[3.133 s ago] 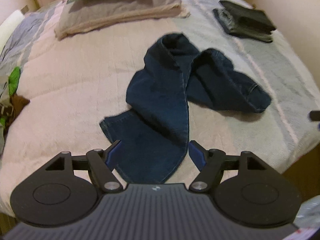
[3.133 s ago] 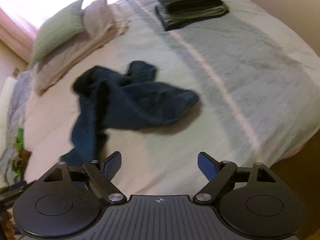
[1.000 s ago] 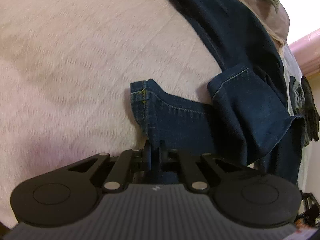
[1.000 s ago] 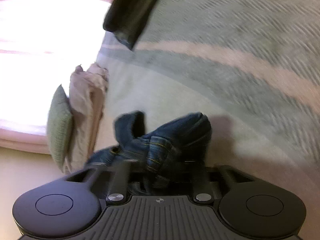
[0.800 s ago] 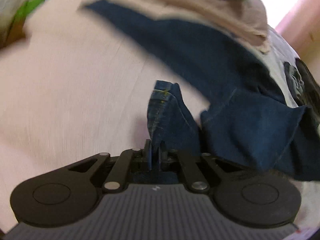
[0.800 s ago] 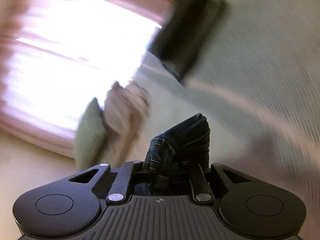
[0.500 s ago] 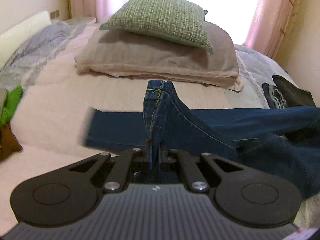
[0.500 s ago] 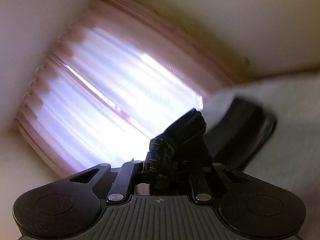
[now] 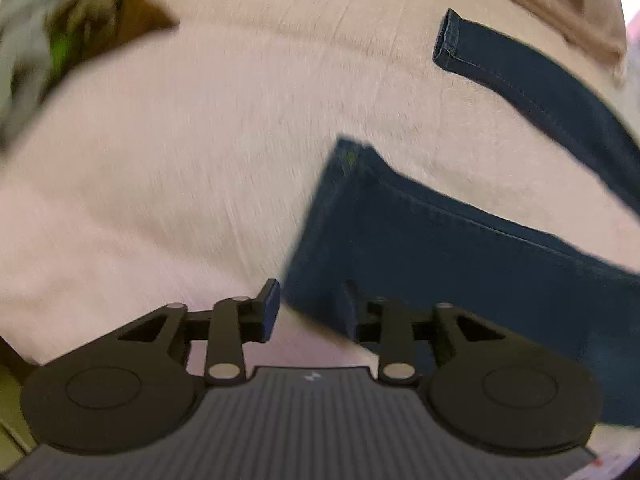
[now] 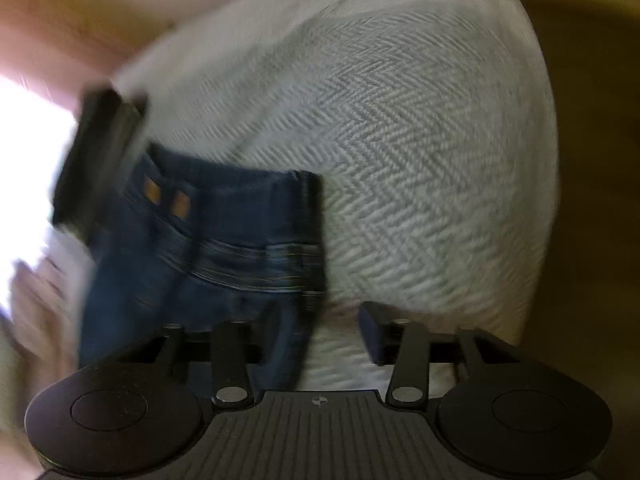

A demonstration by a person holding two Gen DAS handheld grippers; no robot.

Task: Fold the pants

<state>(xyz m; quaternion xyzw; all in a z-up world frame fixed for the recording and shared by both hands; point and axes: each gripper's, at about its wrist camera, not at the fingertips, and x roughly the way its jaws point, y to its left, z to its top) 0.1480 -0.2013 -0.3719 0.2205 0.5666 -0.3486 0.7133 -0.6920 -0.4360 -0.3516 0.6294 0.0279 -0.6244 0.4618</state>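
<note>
Both of our grippers are letting go of what they were pinching half a second ago: the dark blue denim pants (image 9: pixel 460 248), which were hanging up in front of the pillows and the curtain, are now lying stretched across the bed. We are looking down on the pale pink woven bedspread (image 9: pixel 180 168) past the left gripper (image 9: pixel 310 306), whose jaws are opening with a leg cuff lying just ahead of them and no pad pressing on it. Our right gripper (image 10: pixel 320 332) is opening too; the waistband end, with its brown leather patch, is resting on the grey herringbone blanket (image 10: pixel 420 152) ahead and to the left of the jaws, a strip of denim trailing beside the left finger but not pinched. We are judging this as the end of the spreading step, with the folding itself not yet begun. Next we are probably needing to regrip one leg at the cuff and the waist and carry it over the other. The second leg (image 9: pixel 520 76) is lying apart, farther ahead to the right, so the legs are splayed and unaligned, and the denim is looking thick and stiff.
</note>
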